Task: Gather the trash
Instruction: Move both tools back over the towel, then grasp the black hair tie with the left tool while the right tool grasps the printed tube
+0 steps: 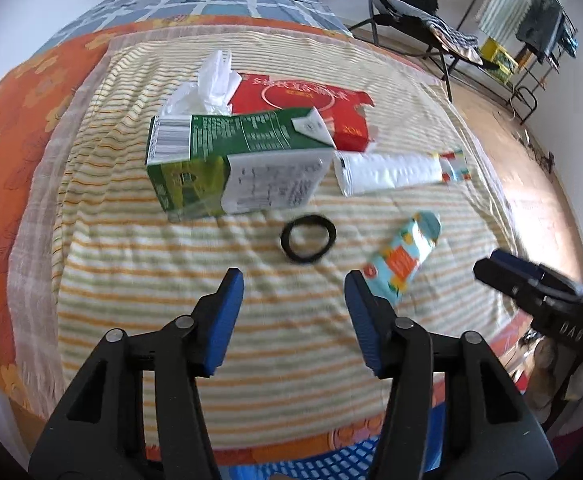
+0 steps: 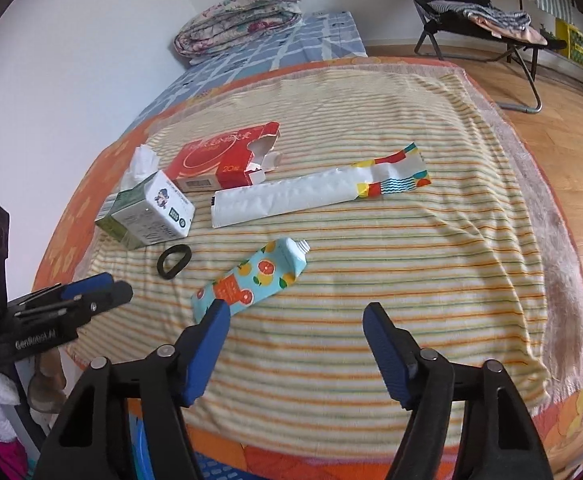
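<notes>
Right wrist view: both tongs, right point(image 2: 295, 336) and left point(image 1: 293, 304), gape empty above the bed's striped blanket point(image 2: 431, 280), where the hand-cream tube point(image 2: 251, 276) and green carton point(image 1: 227, 168) lie spread apart for picking.

Blue basket point(image 1: 323, 458) mostly cut off

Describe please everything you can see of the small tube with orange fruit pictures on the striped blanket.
The tube is light blue with orange citrus slices printed on it and looks like soft plastic. Its white threaded neck is bare, with no cap on it, and the other end is flat and crimped. It lies flat and slantwise on the striped blanket, near the black ring but apart from it. No gripper is seen touching it.
</notes>
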Demonstrator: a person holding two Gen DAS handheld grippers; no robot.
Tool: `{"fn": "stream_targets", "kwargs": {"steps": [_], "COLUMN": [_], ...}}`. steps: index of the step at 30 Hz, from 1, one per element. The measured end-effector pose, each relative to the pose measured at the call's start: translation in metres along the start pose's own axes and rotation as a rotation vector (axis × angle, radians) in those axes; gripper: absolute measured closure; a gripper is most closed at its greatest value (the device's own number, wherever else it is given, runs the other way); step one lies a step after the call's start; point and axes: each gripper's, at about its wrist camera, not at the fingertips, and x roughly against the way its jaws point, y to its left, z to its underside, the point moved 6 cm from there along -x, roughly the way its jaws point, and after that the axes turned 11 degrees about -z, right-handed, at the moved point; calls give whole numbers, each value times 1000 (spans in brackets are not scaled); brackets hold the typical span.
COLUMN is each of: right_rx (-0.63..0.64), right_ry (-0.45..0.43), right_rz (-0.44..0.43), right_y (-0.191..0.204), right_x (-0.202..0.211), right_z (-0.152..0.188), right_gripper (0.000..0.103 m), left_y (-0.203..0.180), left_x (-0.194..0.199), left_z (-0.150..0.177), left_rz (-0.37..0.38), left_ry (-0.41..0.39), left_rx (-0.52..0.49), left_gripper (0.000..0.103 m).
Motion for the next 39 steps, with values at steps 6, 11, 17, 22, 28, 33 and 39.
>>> {"fn": "stream_targets", "kwargs": {"steps": [6, 11, 17, 22, 28, 33, 39], "right_rx": [-33, -62, -89, -91, -59, -13, 22], "right_ry": [9, 8, 21, 19, 26, 26, 12], "right_rz": [-20, -25, -36, -22, 8, 41, 47], "right_y": [-3, -8, -11, -15, -12, -8, -2], "right_x": [-12, -22, -34, -43, -56, -61, -57], "right_z": [-10, -17, -21, -25, -26, -29, -29], "right_gripper": [36, 41, 43, 46, 54, 71, 86], "left_y": [2, -2, -6, -9, -10, -13, -11], "left_x": [-22, -36, -47, -52, -53, -55, -50], "left_z": [-11, -15, -19, -19, -21, -22, -22], "left_rz": [15, 17, -15, -34, -71, -77, -70], "left_ry": [45, 71, 79, 71, 63, 60, 54], "left_rx": [54, 65, 49, 33, 8, -2, -1], "left_gripper": [60, 69, 71, 76, 88, 95, 98]}}
